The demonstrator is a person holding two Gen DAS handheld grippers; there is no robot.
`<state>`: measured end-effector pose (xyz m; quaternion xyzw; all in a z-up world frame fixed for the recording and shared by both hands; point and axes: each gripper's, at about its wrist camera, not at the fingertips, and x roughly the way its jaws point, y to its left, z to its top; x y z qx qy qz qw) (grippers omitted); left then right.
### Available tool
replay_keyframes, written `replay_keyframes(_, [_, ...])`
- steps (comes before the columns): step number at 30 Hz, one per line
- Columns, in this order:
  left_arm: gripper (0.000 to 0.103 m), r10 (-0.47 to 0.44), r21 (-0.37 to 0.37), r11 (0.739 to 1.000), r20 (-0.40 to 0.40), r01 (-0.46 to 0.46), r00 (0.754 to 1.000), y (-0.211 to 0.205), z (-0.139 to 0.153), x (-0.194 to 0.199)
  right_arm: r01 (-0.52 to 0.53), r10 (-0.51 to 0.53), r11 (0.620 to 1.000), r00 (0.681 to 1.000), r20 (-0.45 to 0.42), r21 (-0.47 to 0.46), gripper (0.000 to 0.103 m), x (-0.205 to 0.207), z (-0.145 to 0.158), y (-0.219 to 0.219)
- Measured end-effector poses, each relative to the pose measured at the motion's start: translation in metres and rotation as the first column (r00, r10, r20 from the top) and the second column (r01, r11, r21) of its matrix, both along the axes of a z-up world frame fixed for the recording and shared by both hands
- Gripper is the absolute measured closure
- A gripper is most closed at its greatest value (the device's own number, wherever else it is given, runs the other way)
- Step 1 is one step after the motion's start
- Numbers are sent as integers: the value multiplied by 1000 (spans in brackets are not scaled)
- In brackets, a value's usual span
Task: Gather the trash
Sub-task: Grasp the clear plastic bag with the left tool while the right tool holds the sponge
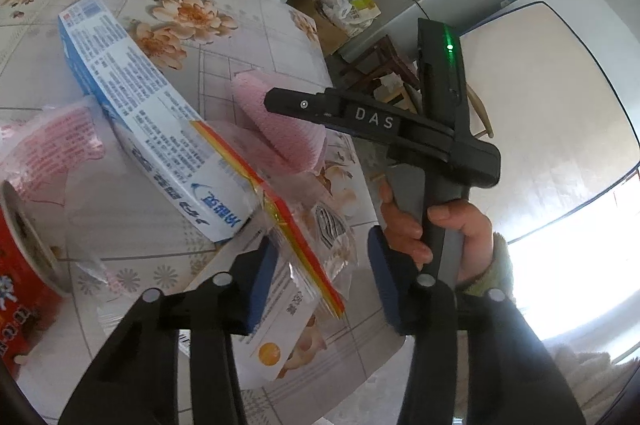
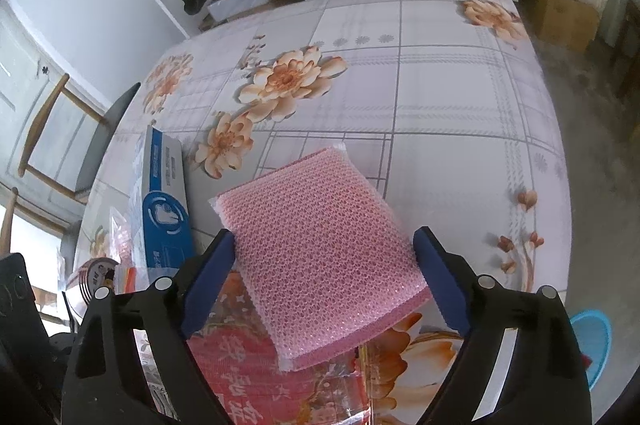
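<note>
The pink mesh sponge pack [image 2: 320, 257] lies near the edge of the floral-clothed table [image 2: 440, 97], whose far half is bare. The right gripper [image 2: 324, 281] angles steeply down, jaws spread wide on either side of the pack, not pressing it. The left gripper [image 1: 324, 285] stands partly closed around a clear snack wrapper [image 1: 296, 289]; contact is unclear. A blue-and-white carton [image 1: 160, 121] lies just beyond.

Two close, downward wrist views, sharing pink pad [image 2: 320, 265] and table [image 2: 440, 97].
</note>
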<state>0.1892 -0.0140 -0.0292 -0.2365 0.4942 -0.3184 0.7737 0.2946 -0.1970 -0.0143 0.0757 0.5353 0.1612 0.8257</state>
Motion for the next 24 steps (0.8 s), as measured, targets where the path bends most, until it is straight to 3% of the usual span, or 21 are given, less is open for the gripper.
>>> replay_keyframes(5, [84,21,29,999,-1,-21,1000,-2,0,1,-22,23,999,1000,21,-32,22,-4,1,6])
replay_keyframes(8, [89,24,24,999,3,-24,1000,-2,0,2,-25,26,999,999,30,-38,24,-5,3,6])
replay_keyframes(16, [96,3,-7,1000,65,-2,998,-7,14,-4,10,-10,1000,998,63,7,26,-12,17,-6])
replay_keyframes(24, [98,-6,-30,1000,103,9,995,-9,24,-7,65,-78,986,994,77,155,26,-21,42,-34])
